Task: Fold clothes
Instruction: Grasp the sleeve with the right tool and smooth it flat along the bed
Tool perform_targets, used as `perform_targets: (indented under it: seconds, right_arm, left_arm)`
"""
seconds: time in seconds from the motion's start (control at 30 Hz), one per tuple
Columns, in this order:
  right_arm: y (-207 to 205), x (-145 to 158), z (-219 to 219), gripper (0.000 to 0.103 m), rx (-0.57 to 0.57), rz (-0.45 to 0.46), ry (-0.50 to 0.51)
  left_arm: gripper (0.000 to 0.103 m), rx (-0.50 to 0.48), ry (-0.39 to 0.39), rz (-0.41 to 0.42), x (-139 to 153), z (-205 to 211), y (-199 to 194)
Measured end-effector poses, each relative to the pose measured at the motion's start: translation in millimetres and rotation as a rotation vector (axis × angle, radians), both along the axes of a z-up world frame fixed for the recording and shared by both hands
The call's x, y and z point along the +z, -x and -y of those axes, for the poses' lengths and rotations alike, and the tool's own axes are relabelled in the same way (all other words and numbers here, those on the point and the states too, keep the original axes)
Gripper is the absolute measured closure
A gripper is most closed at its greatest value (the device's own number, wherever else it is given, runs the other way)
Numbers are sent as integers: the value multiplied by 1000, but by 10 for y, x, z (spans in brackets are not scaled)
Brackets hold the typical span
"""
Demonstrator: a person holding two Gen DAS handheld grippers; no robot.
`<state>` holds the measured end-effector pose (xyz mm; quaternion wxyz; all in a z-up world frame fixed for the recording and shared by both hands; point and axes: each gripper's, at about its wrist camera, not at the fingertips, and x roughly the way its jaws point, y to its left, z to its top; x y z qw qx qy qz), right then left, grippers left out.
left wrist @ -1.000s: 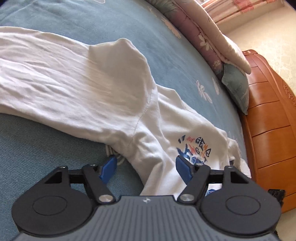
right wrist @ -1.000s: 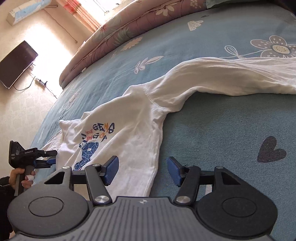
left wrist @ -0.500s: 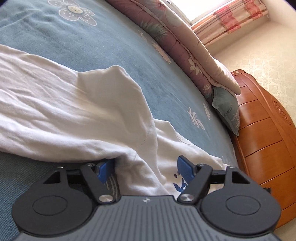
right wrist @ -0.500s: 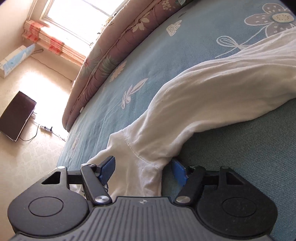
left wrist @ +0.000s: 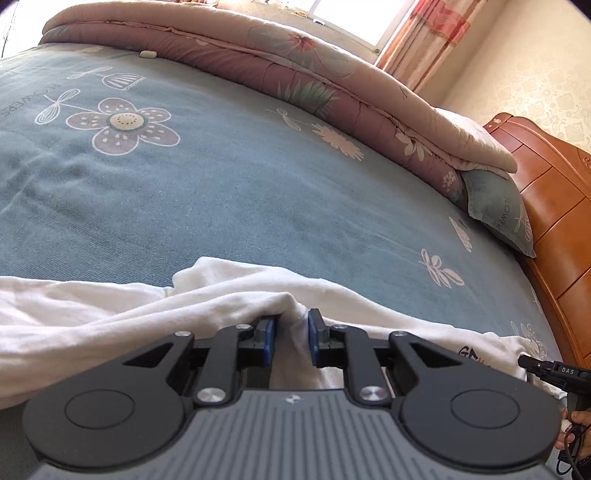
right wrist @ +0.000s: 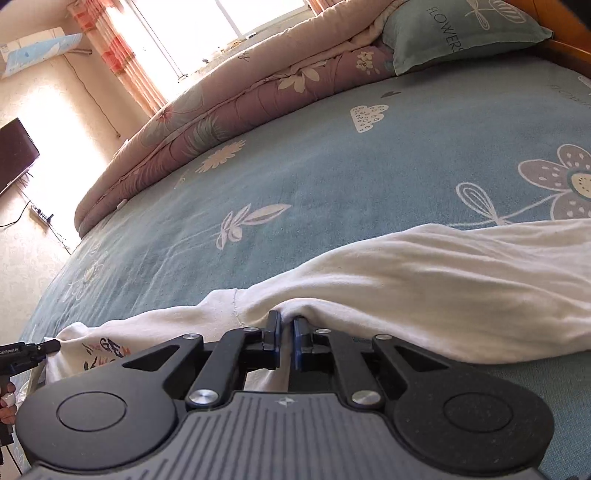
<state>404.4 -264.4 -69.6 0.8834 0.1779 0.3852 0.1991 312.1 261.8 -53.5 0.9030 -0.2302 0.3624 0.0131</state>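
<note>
Left wrist view, bottom centre: left gripper [left wrist: 290, 341], black linkage, blue pads. Jaws closing, a bunched fold of the white shirt [left wrist: 110, 317] between them and touching both pads.

Right wrist view, bottom centre: right gripper [right wrist: 286, 341], same build. Jaws drawn nearly together, pinching a thin fold of the white shirt [right wrist: 424, 280] at the seam where sleeve meets body.

White shirt: long-sleeved, lying across the lower band of both frames on the bedspread [left wrist: 240, 192]. Printed lettering shows at lower right of the left view and lower left of the right view. One sleeve runs off the right edge of the right view; cloth runs off the left edge of the left view.

Lower right corner of the left view: tip of the right gripper at the shirt's edge, with part of a hand [left wrist: 578, 424] under it. Lower left edge of the right view: tip of the left gripper against the shirt, fingers [right wrist: 7, 400] below.

Middle of frame: bedspread, blue-green, flower and leaf print.

Upper frame: rolled quilt [left wrist: 295, 70], mauve and cream, leaf pattern. Teal pillow [left wrist: 498, 214] at its right end in the left view.

Right edge, left view: orange wooden headboard [left wrist: 554, 206].

Farthest: window with striped curtain [left wrist: 439, 33]; dark wall screen [right wrist: 14, 155] at left edge of the right view.
</note>
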Motion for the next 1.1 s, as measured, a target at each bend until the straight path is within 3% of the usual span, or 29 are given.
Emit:
perform_targets:
  seconds: [0.17, 0.27, 0.33, 0.37, 0.53, 0.63, 0.77, 1.1]
  right_arm:
    - [133, -115, -32, 87, 21, -57, 29]
    - [418, -56, 35, 77, 38, -71, 25]
    - [654, 0, 89, 65, 62, -82, 17]
    - [800, 23, 116, 59, 74, -95, 14]
    - [1483, 8, 177, 53, 124, -168, -17]
    - [1791, -67, 137, 52, 130, -209, -6]
    - [2064, -87, 154, 48, 114, -213, -74]
    - [2301, -100, 170, 46, 115, -215, -89]
  left_arm:
    - [75, -56, -74, -70, -193, 89, 41]
    - [64, -101, -90, -92, -100, 114, 239]
    - [56, -128, -114, -110, -36, 140, 409]
    - [56, -140, -128, -126, -11, 157, 500]
    - [55, -169, -128, -205, -11, 261, 945]
    - [55, -125, -47, -208, -80, 203, 1156]
    - [51, -73, 148, -190, -133, 136, 1379]
    - [51, 61, 272, -205, -185, -4, 1806]
